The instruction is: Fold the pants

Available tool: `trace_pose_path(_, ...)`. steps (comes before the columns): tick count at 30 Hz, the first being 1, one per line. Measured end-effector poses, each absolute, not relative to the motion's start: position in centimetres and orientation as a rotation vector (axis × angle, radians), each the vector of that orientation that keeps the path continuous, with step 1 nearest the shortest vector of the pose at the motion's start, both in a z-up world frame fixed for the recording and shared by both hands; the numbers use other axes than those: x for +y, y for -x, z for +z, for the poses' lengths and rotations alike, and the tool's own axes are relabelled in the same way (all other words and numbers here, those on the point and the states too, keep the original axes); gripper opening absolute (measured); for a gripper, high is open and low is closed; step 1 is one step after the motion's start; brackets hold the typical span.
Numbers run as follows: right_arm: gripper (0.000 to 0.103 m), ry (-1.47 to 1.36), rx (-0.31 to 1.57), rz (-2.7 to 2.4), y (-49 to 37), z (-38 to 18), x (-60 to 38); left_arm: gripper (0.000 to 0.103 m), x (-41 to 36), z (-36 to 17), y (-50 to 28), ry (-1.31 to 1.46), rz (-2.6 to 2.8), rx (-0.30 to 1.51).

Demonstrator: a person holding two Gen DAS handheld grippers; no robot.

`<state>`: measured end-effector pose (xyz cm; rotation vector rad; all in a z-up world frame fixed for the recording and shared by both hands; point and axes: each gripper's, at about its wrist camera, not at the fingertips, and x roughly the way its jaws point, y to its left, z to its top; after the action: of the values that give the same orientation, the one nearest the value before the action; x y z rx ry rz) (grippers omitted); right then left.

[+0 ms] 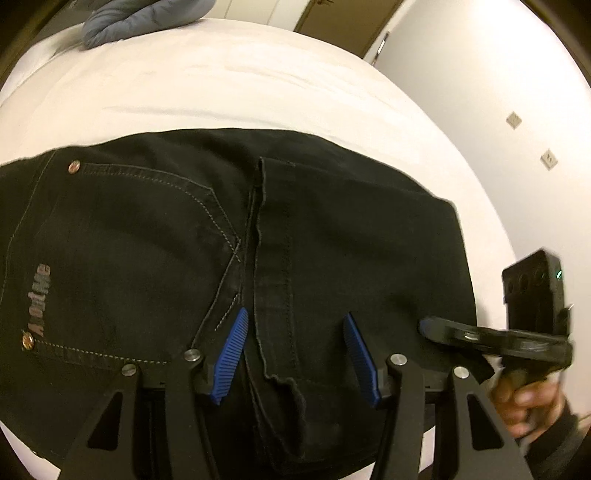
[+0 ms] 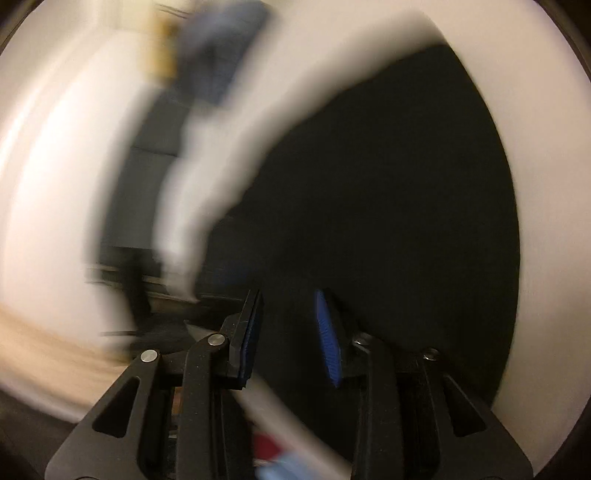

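Black jeans (image 1: 147, 240) lie folded on a white bed (image 1: 221, 92), pocket and seam up. My left gripper (image 1: 295, 332) is open just above the jeans, its blue pads either side of a raised seam edge (image 1: 273, 295). My right gripper (image 1: 424, 326) shows at the right of the left wrist view, at the jeans' right edge, held by a hand (image 1: 524, 402). In the blurred right wrist view my right gripper (image 2: 288, 317) is open over the black jeans (image 2: 388, 203), nothing between its pads.
A grey-blue folded garment (image 1: 129, 22) lies at the far side of the bed. A white wall with sockets (image 1: 550, 158) and a door (image 1: 343, 22) stand to the right. The right wrist view is heavily motion-blurred.
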<state>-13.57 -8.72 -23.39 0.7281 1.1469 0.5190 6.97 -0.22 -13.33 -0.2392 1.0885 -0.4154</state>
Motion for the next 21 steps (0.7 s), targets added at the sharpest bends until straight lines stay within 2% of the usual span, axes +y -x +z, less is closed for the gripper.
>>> trace_pose_path(4, 0.012, -0.735, 1.158, 0.505, 14.4, -20.6, -7.7, 0.057, 2.9, -12.0, -5.5, 0.378, -0.407, 1.046)
trace_pose_path(5, 0.013, -0.747, 1.130, 0.529, 14.7, -19.8, -7.7, 0.060, 4.1, -11.2, -4.9, 0.402, -0.395, 1.016)
trace_pose_path(6, 0.018, -0.772, 1.077, 0.563, 14.9, -18.6, -7.2, 0.064, 5.8, -10.4, -3.8, 0.426, -0.372, 0.972)
trace_pose_path(7, 0.034, -0.788, 1.051, 0.573, 14.9, -17.8, -6.4, 0.073, 7.1, -9.7, -3.4, 0.445, -0.354, 0.945)
trace_pose_path(8, 0.049, -0.803, 1.030, 0.579, 14.6, -17.2, -5.7, 0.078, 9.3, -9.0, -2.3, 0.487, -0.309, 0.899)
trace_pose_path(9, 0.076, -0.814, 1.002, 0.588, 14.3, -16.8, -5.0, 0.079, 11.0, -8.6, -1.5, 0.523, -0.275, 0.866)
trace_pose_path(10, 0.081, -0.811, 0.982, 0.596, 14.0, -16.5, -4.2, 0.081, 13.2, -8.3, -0.4, 0.570, -0.239, 0.828)
trace_pose_path(15, 0.080, -0.814, 1.062, 0.631, 11.3, -17.5, -0.1, 0.084, 22.5, -10.3, 2.8, 0.806, -0.063, 0.769)
trace_pose_path(21, 0.077, -0.932, 1.115, 0.574, 10.3, -21.1, 1.2, 0.084, 26.1, -13.5, 1.7, 0.988, -0.066, 0.806)
